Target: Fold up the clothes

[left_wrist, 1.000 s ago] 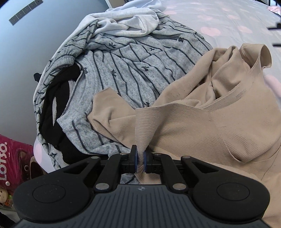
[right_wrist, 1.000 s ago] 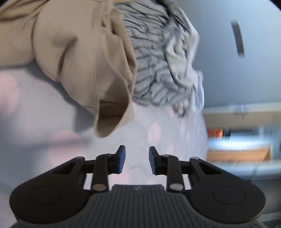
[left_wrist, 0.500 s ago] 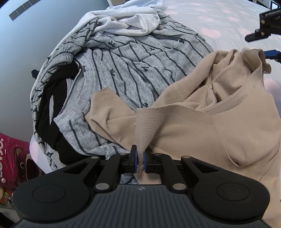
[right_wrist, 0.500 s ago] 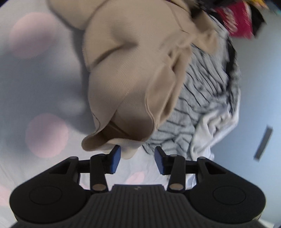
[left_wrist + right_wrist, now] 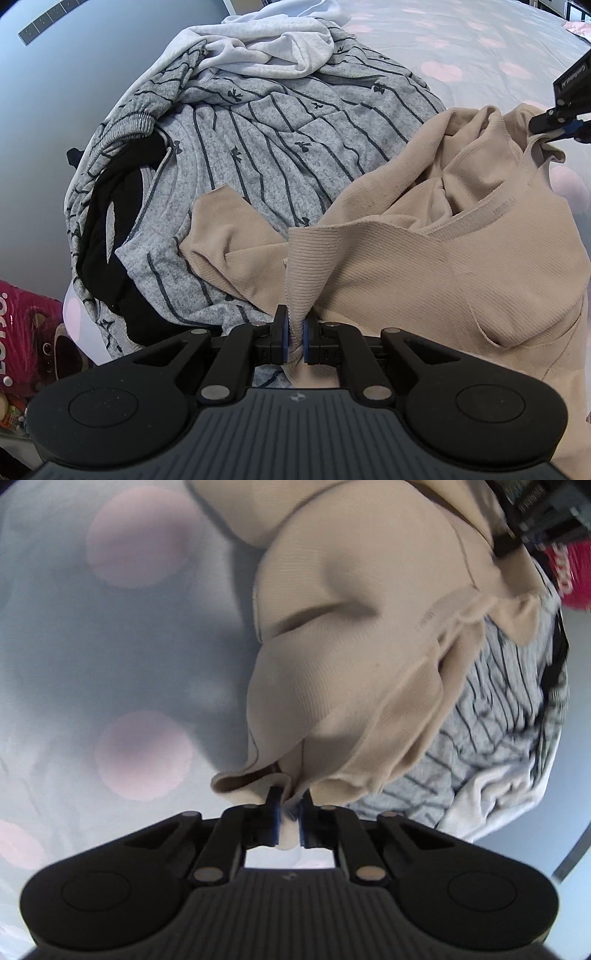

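The left gripper tips steeply downward, its fingers clamped on a bunched hem edge of the beige ribbed top. The right gripper also slants down toward the bed; its fingers have just been closing and now pinch a fold of the same top's far edge, with cloth visibly squeezed between the blue pads. In the left wrist view the right gripper shows at the upper right, biting the top's far corner.

The beige ribbed top lies crumpled on the bed, stretched between the 2 grips, so its long axis runs from the left gripper toward the right one, slanting away and to the right in the left wrist view. Its neckline band faces upward near the middle. One loose flap spreads over the grey striped garment.

That grey striped garment sits heaped just beside the top, partly under it, near the bed's edge. A white garment lies bundled on its far side, and a black garment is tucked into its opening. The bed's cover is pale with pink dots. A pink bag shows below the bed's edge.
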{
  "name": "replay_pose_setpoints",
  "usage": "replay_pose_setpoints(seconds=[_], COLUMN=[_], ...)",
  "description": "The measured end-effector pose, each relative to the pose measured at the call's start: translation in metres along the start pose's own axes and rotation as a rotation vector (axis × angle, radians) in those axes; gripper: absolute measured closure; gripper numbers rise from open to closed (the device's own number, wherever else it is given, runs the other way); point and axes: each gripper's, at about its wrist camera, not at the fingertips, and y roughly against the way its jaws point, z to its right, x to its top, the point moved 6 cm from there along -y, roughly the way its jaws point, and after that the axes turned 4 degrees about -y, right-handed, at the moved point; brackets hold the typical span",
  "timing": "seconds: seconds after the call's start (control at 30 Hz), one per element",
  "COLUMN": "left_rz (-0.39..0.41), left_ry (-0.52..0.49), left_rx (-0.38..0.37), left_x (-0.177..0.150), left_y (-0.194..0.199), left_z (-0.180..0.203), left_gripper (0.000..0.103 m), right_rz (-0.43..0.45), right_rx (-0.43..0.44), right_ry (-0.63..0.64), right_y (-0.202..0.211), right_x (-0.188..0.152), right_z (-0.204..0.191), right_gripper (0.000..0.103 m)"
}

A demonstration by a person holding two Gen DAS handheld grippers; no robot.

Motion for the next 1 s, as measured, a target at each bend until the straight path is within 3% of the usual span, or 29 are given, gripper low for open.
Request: replay_pose_setpoints(seconds=[0.17,0.43,0.63,0.83,1.0], left_rz=[0.033,0.211,0.382,0.572,0.705], left_ry=[0.0,0.002,0.011,-0.045,-0.119], left_rx=[-0.007,-0.061,-0.138,-0.215,-0.246], left_x=[0.002,0.019,0.041,0.058,0.068], left_y=[0.011,0.066,0.14,0.226,0.295], left_z=[0.001,0.008,0.02,0.045,0.065], left_gripper=[0.098,0.098,0.098,0.098,0.098], right_rz=[-0.046,-0.138,-0.208,-0.265,-0.316], right_rx=[-0.005,-0.082,-0.192,-0.346,-0.455], right_ry=[-0.153,-0.536,-0.783,-1.154,-1.329], right_y=[0.023,0.087,0.167,0.267,0.343], right_x=[-0.001,-0.013,-0.032,-0.034,-0.035], right_z=[0.001,-0.008,-0.027,-0.05,-0.069], right_gripper=[0.096,0.097,0.098,0.098,0.098])
